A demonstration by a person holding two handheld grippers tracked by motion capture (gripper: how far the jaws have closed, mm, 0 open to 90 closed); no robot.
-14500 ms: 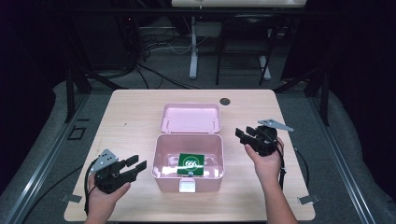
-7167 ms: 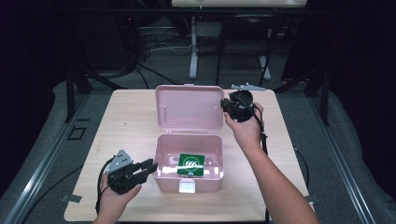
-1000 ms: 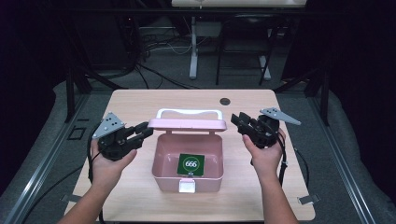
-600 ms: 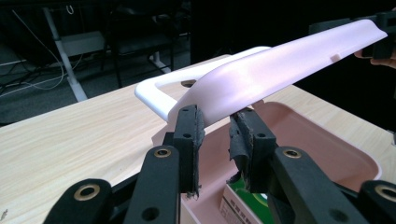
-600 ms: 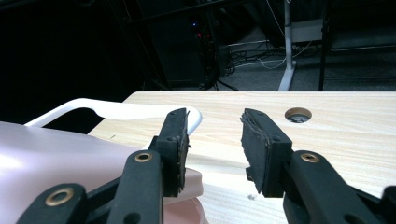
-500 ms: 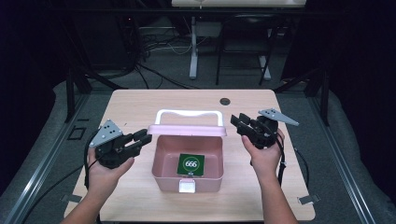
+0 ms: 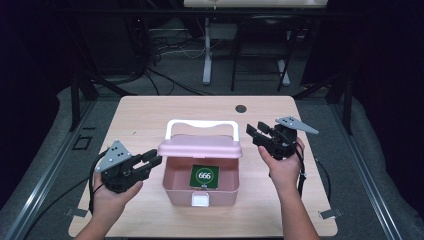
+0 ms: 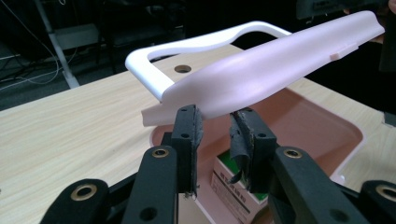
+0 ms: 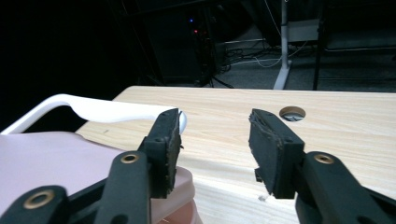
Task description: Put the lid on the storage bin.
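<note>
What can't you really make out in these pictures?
- Green packet in the pink box: high view, small print too small beyond "666"; left gripper view, the left tongs cover most of it.
- Box interior: high view, half-lowered lid hides the back.
- Lid hinge: hidden under the lid.

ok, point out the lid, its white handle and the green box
lid (image 7: 200,146), high view, top surface
white handle (image 7: 202,123), high view, top bar
green box (image 7: 204,176), high view, printed face

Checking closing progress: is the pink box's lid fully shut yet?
No, partly open. The lid hangs tilted above the box, and the green 666 pack inside shows beneath its front edge.
</note>
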